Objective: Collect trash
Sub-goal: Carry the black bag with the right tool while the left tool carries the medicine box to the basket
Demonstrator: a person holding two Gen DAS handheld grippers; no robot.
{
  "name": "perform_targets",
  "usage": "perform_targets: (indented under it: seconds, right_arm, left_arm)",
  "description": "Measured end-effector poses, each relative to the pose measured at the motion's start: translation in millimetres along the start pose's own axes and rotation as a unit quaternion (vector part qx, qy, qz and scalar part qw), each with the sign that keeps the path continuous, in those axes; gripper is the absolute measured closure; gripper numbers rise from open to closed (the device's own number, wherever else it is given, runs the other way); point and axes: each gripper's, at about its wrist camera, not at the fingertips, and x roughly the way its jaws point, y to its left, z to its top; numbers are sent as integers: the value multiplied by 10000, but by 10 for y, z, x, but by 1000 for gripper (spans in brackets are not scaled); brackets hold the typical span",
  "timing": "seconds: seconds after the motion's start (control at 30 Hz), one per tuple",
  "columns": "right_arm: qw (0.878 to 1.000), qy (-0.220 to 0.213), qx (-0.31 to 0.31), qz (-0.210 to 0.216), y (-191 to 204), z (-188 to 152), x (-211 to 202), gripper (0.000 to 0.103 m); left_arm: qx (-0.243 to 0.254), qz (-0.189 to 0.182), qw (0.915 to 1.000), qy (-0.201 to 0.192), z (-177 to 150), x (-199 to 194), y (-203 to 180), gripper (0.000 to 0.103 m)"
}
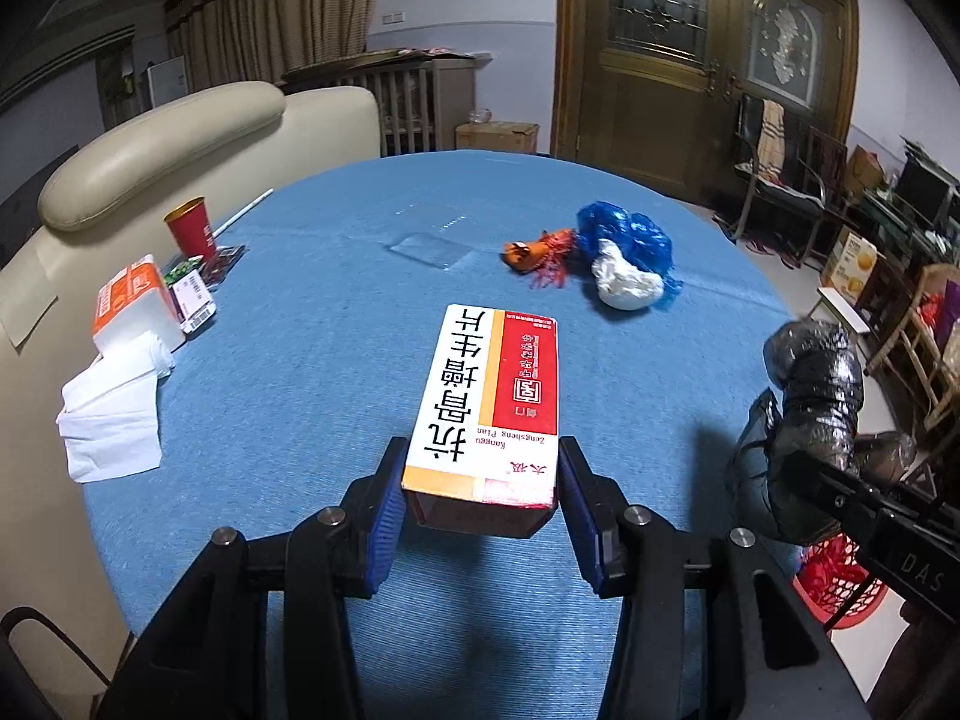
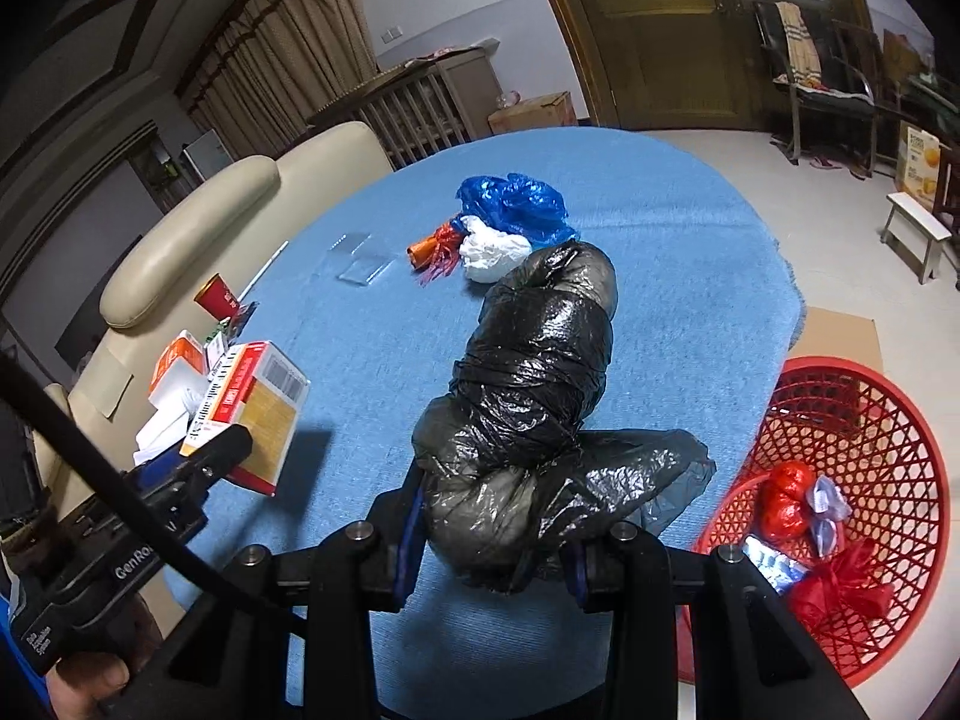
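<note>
My left gripper (image 1: 480, 480) is shut on a white, red and orange medicine box (image 1: 489, 402) and holds it above the blue tablecloth (image 1: 300, 360); the box also shows in the right wrist view (image 2: 258, 414). My right gripper (image 2: 492, 534) is shut on a knotted black plastic bag (image 2: 534, 384), seen from the left wrist view at the right edge (image 1: 810, 420). A blue plastic bag (image 2: 510, 201), a white crumpled bag (image 2: 492, 255) and an orange-red wrapper (image 2: 435, 249) lie together farther back on the table.
A red mesh basket (image 2: 870, 420) with red bags and other trash stands on the floor right of the table. A red cup (image 1: 192, 228), a tissue pack (image 1: 135, 306), loose tissues (image 1: 114, 420) and a clear plastic sheet (image 1: 432, 249) lie on the table. A cream sofa (image 1: 162, 144) is at left.
</note>
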Motion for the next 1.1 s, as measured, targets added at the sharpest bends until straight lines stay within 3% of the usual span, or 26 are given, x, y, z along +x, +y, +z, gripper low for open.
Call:
perform_targets:
  seconds: [0.63, 1.1]
  right_arm:
    - [9994, -214, -82, -254, -170, -68, -227, 63]
    - [9948, -346, 277, -918, -777, -179, -581, 63]
  left_arm:
    - [429, -275, 9987, 47, -31, -8, -382, 53]
    - [709, -608, 9956, 7, -29, -50, -691, 53]
